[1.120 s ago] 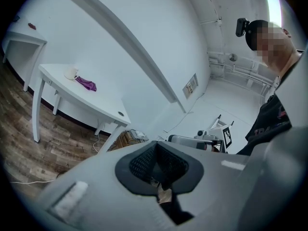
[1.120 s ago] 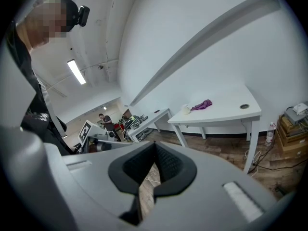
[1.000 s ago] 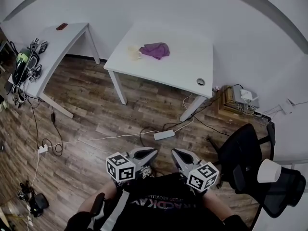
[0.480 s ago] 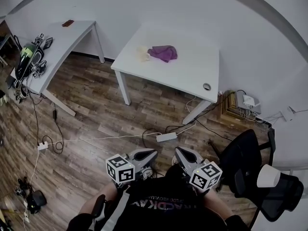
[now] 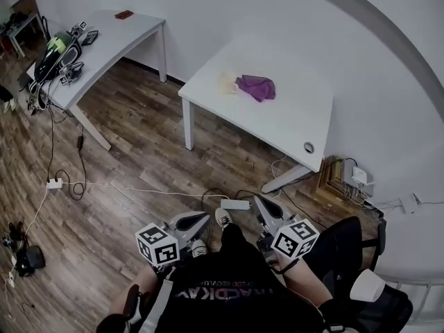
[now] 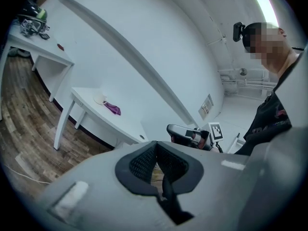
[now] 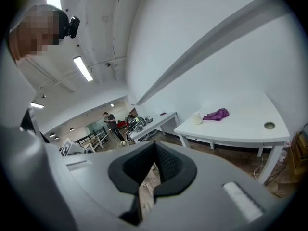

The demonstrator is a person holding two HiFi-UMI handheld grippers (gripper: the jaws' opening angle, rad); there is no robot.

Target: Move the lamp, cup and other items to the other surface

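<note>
Jaws pressed together on both tools, nothing between them: the left grey two-jaw gripper (image 5: 200,219) and the right grey two-jaw gripper (image 5: 261,203) are clenched empty, low over the wood-plank floor (image 5: 139,151). Well ahead of both sits a small cream-white cup (image 5: 227,82), just beside a crumpled purple cloth (image 5: 257,87), on the white rectangular table (image 5: 284,127). The cup is too small for a handle or contents to show. The person's dark shirt (image 5: 229,297) hides both gripper handles.

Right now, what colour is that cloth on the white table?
Purple; the cloth shows best in the head view.
</note>
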